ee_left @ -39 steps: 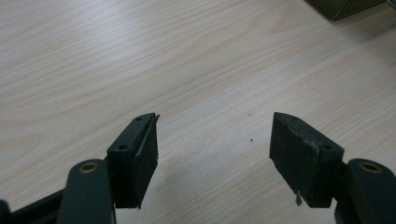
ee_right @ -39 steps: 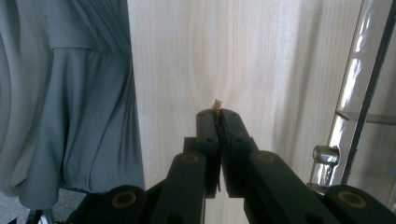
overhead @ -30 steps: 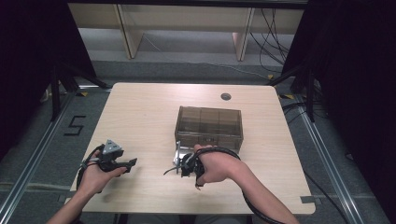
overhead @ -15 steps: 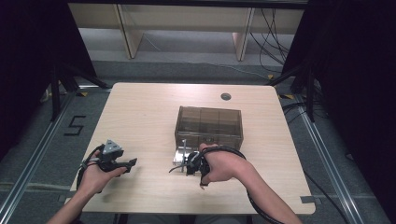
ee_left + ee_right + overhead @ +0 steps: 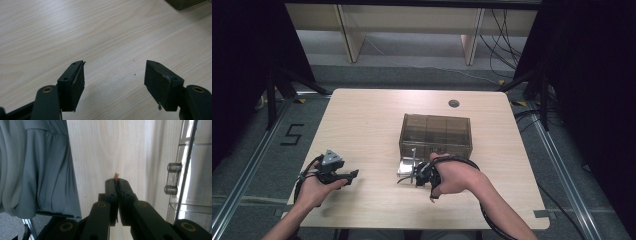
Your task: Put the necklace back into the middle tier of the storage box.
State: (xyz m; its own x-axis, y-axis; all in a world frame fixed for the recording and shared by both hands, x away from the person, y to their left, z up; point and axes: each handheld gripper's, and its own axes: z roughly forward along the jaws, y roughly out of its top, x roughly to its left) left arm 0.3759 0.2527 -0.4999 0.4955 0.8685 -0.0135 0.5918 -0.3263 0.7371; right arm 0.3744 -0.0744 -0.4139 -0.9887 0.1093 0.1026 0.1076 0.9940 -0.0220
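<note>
A smoky brown see-through box (image 5: pixel 436 134) with several compartments stands at the table's middle. A clear drawer (image 5: pixel 406 166) lies in front of its left corner; in the right gripper view its clear wall (image 5: pixel 186 157) carries two round knobs (image 5: pixel 174 167). My right gripper (image 5: pixel 408 177) lies just in front of that drawer and points left along the table. Its jaws (image 5: pixel 117 181) are shut, and a tiny orange-brown bit (image 5: pixel 116 174) pokes out from between the tips. My left gripper (image 5: pixel 353 175) rests near the front left, open (image 5: pixel 115 80) over bare wood, nothing between the pads.
The light wooden table (image 5: pixel 362 125) has a round cable hole (image 5: pixel 454 103) at the back. The person's grey clothing (image 5: pixel 37 170) hangs past the table's near edge. A corner of the box (image 5: pixel 186 3) shows far ahead of the left gripper. Shelving (image 5: pixel 412 20) stands beyond the table.
The right hand has drifted very slightly toward the near edge with its jaws still shut. The left hand and gripper have kept still.
</note>
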